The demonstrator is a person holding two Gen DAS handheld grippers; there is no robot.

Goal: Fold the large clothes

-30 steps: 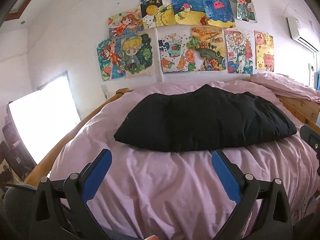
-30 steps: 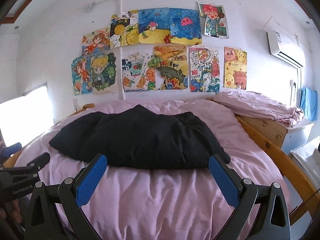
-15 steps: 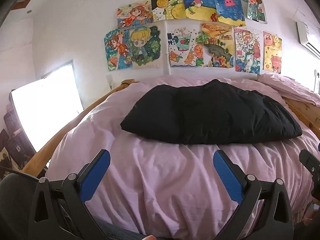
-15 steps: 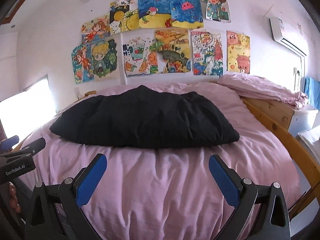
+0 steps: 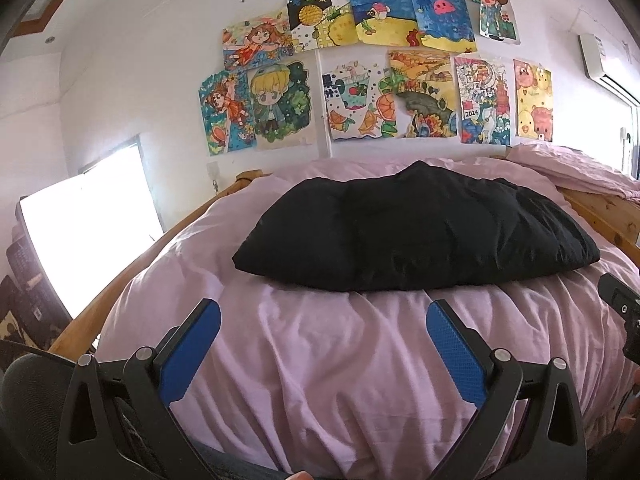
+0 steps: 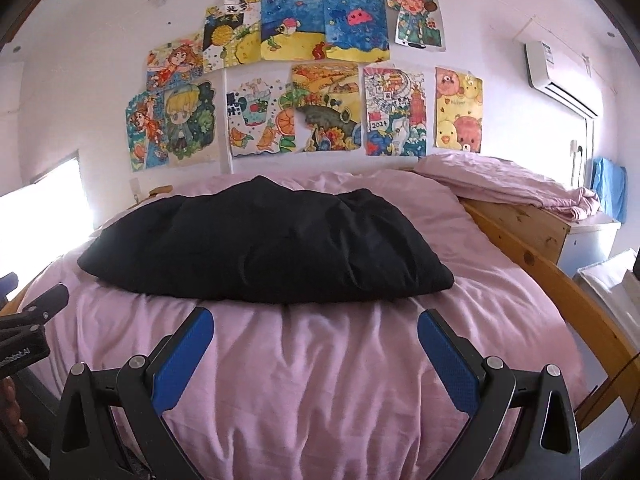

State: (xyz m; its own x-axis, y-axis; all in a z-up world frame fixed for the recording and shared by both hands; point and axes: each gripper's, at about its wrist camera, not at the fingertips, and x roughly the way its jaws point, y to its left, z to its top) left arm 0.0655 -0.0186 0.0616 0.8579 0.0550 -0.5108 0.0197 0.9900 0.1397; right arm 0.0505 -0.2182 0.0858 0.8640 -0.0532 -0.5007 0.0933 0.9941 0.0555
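Observation:
A large black garment (image 5: 420, 232) (image 6: 264, 244) lies spread across the middle of a bed covered in pink bedding (image 5: 320, 360) (image 6: 312, 368). My left gripper (image 5: 323, 310) hangs open over the near part of the bedding, short of the garment's front edge, with nothing between its blue pads. My right gripper (image 6: 314, 318) is open too, just short of that same front edge and empty. Part of the right tool (image 5: 620, 308) shows at the right edge of the left wrist view, and the left tool (image 6: 28, 332) at the left edge of the right wrist view.
A wooden bed rail (image 6: 560, 280) runs along the right side, with a folded pink blanket (image 6: 508, 184) on a wooden cabinet behind it. Children's drawings (image 5: 380, 72) cover the far wall. A bright window (image 5: 80, 232) is on the left, an air conditioner (image 6: 560, 76) at upper right.
Both grippers have pulled back and tilted a little, so the garment sits slightly lower and farther in each view. Both stay open; the garment has not moved.

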